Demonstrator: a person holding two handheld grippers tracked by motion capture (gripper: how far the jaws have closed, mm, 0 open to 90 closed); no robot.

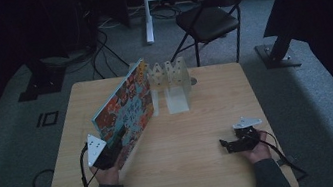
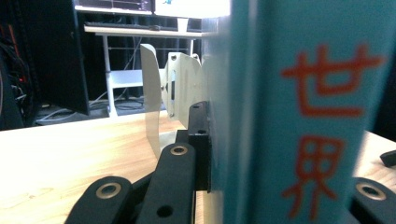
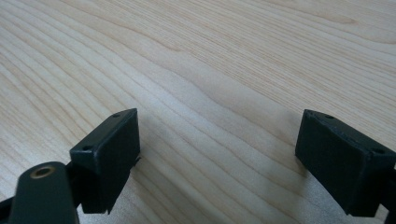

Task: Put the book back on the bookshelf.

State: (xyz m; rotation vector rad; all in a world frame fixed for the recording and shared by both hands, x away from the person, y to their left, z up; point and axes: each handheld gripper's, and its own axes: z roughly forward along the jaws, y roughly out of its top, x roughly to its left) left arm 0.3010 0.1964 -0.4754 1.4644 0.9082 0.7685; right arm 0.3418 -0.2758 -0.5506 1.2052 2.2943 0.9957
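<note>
On the left, my left gripper [image 1: 112,150] has its fingers [image 2: 198,140] clamped on the near end of the book [image 1: 124,111], which stands on edge on the table [image 1: 206,168]. In the left gripper view one black finger presses flat against the cover beside the turquoise spine with red characters [image 2: 327,130], and the other finger is mostly hidden behind the book.

I judge the step in hand to be sliding this book into the white metal bookend rack [image 1: 169,87]. The book sits just left of the rack, its far end close beside the rack's nearest upright; I cannot tell whether they touch. To do this well, I want to keep the grip firm near the bottom corner so the tall cover does not flop, hold the book upright, swing its far end to line up with a gap between the uprights, and then push along its length without nudging the rack, which looks light enough to skid.

The book's long axis runs diagonally, from my left gripper up and rightwards to the rack, with the pictured cover facing right of that line and tilted slightly back.

Well right of the rack, my right gripper [image 1: 237,143] rests low over bare table, its fingers [image 3: 109,158] spread wide and holding nothing.
</note>
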